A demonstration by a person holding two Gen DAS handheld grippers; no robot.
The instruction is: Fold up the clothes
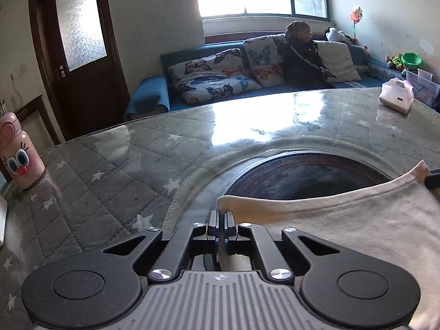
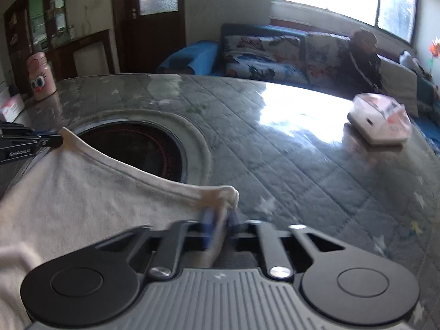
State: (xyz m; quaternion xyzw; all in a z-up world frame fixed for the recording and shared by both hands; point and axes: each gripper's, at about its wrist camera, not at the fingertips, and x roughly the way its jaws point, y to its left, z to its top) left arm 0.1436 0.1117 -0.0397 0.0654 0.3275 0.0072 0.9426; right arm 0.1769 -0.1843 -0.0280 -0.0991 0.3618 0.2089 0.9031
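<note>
A cream garment (image 1: 343, 220) is stretched between my two grippers above the table; it also fills the left of the right wrist view (image 2: 90, 192). My left gripper (image 1: 220, 217) is shut on the garment's left corner. It shows in the right wrist view (image 2: 59, 139) at the far left, pinching that same corner. My right gripper (image 2: 218, 214) is shut on the garment's right corner, which bunches at the fingertips. The right gripper's tip just shows at the right edge of the left wrist view (image 1: 433, 180).
The table (image 1: 110, 170) has a grey quilted star cover under glass, with a round dark hotplate (image 1: 305, 178) in the middle. A pink bottle (image 1: 19, 151) stands far left, a white-pink tissue pack (image 1: 396, 96) far right. A person (image 1: 302, 57) sits on the sofa behind.
</note>
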